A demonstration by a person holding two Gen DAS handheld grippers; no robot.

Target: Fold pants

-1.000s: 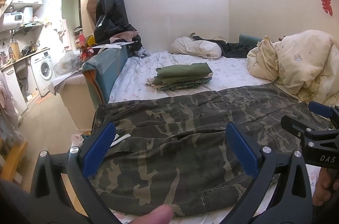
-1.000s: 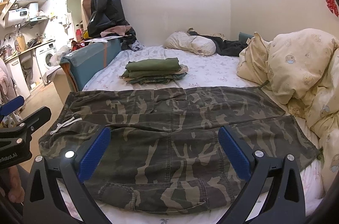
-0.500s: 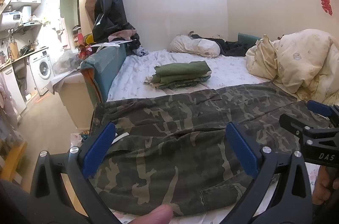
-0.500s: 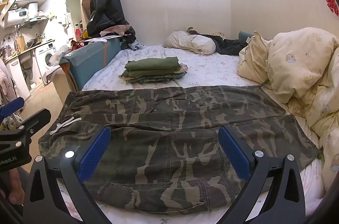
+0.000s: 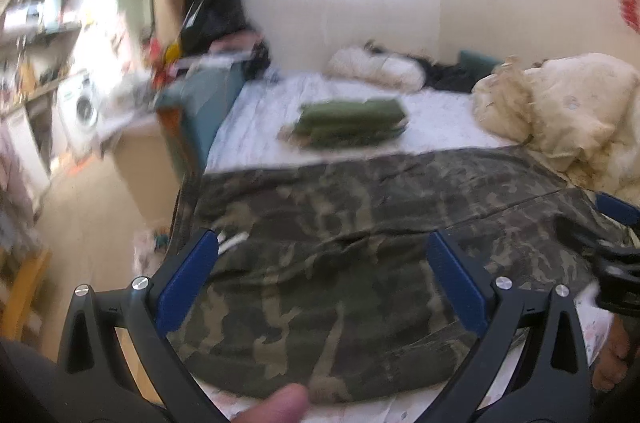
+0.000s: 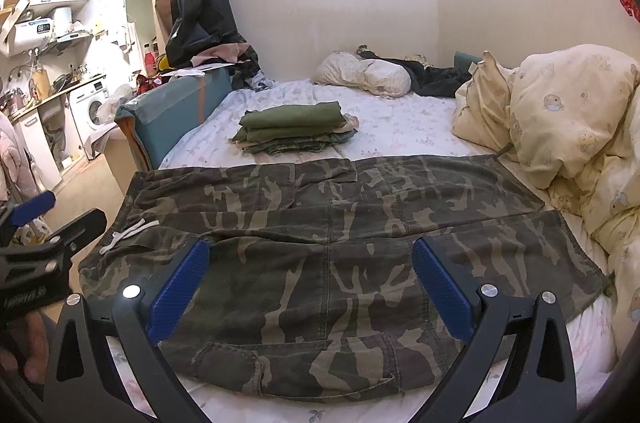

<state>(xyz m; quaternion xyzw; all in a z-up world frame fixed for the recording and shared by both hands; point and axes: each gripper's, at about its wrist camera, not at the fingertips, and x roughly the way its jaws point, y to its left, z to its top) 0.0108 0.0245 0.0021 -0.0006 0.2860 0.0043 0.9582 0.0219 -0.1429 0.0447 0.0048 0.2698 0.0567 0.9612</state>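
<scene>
The green and brown camouflage cloth pants [image 6: 332, 243] lie flat across the white flowered bed sheet [image 6: 400, 127], legs side by side, with a white drawstring [image 6: 124, 229] at the waist. The left gripper [image 5: 320, 267] and right gripper [image 6: 310, 271] hang above them, both wide apart and holding nothing.

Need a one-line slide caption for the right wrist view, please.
Open right gripper poised above camouflage pants spread flat across the bed, folded green clothes stacked behind.
</scene>
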